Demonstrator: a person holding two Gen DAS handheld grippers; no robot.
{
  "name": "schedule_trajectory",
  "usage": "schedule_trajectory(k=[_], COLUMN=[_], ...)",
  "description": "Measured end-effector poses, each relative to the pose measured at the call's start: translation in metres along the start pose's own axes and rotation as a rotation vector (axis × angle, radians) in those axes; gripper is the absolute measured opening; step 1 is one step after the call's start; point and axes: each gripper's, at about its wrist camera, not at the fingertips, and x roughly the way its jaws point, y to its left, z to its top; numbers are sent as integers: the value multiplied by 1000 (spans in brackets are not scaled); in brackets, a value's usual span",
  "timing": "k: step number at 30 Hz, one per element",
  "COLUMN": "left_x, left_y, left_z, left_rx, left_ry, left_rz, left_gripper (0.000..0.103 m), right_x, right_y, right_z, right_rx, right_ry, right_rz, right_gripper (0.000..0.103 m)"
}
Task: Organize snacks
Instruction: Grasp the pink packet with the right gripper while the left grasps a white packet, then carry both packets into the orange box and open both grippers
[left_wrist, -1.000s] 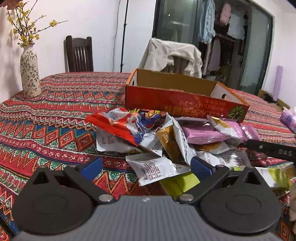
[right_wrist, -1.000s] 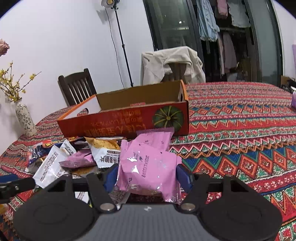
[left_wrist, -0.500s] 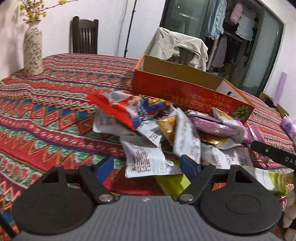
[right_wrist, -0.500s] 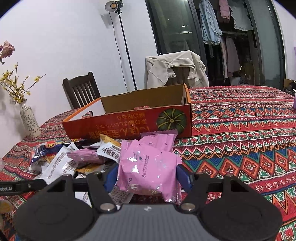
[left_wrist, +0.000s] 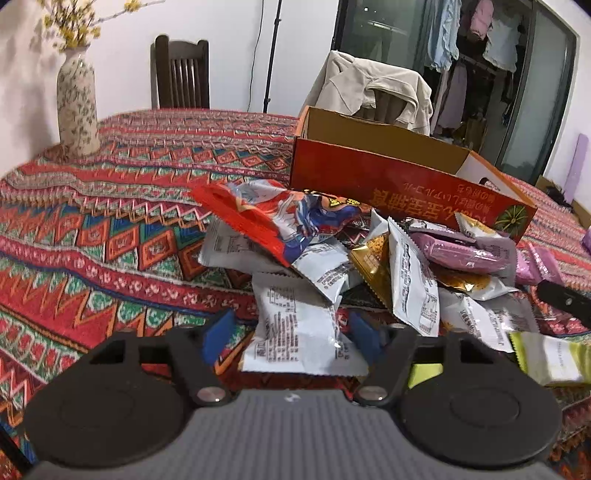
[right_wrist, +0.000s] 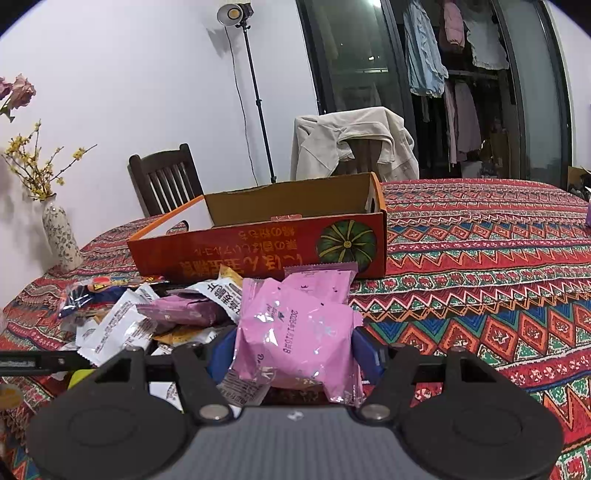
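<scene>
Left wrist view. Far left of the jaws stands a tall white floral ceramic vase (left_wrist: 77, 107) with yellow blossom twigs, on the red patterned woven tablecloth (left_wrist: 110, 229). The left gripper (left_wrist: 291, 334) is closing its blue pads around a white crinkled snack packet with black print (left_wrist: 297, 328) that lies between them. The right pad sits at the packet's edge; a gap shows between the left pad and the packet, so no firm grip is confirmed. Just ahead of the jaws lies the heap of loose snacks: a red and blue foil bag (left_wrist: 280, 218) on top, a gold foil packet (left_wrist: 371, 264) ahead and right, a flat purple wrapped bar (left_wrist: 458, 254) further right. A yellow-green packet (left_wrist: 550, 356) lies right of the jaws. Beyond the heap stands the shallow orange-red open cardboard box with a printed pumpkin (left_wrist: 406, 184).

Right wrist view. The same vase (right_wrist: 61, 236) stands far left of the jaws. The heap lies ahead and left. The right gripper (right_wrist: 293, 352) is clamped on a glossy pink plastic snack bag (right_wrist: 295, 332), both blue pads pressing its sides. A second pink packet (right_wrist: 321, 280) lies just behind it. The cardboard box (right_wrist: 258, 251) sits straight ahead of the jaws, beyond the pink bags. A chair draped with a cream jacket (right_wrist: 351, 144) stands behind the table.
</scene>
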Motion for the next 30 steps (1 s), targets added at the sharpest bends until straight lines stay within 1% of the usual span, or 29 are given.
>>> schedule_trajectory(k=[1, 2, 6, 13, 20, 25, 30], left_x=[0, -1, -6, -27, -57, -75, -76], left_y=[-1, 0, 7, 15, 23, 19, 3], left_z=[0, -1, -4, -12, -15, -3, 21], left_rx=[3, -2, -16, -12, -11, 4, 56], left_ry=[-2, -4, -14, -48, -114, -176, -237], left_rz=[-7, -13, -26, -40, -61, -83, -109], left_gripper=[50, 46, 43, 42, 42, 42, 42], right_x=[-1, -1, -3, -7, -16, -25, -32], right_y=[0, 0, -1, 1, 5, 9, 16], right_z=[0, 0, 0, -1, 1, 6, 18], right_rx=[0, 0, 4, -2, -22, -36, -57], right_ry=[-3, -6, -12, -34, -63, -86, -107], right_rz=[2, 3, 6, 2, -6, -8, -7], right_gripper=[67, 67, 67, 67, 67, 67, 67])
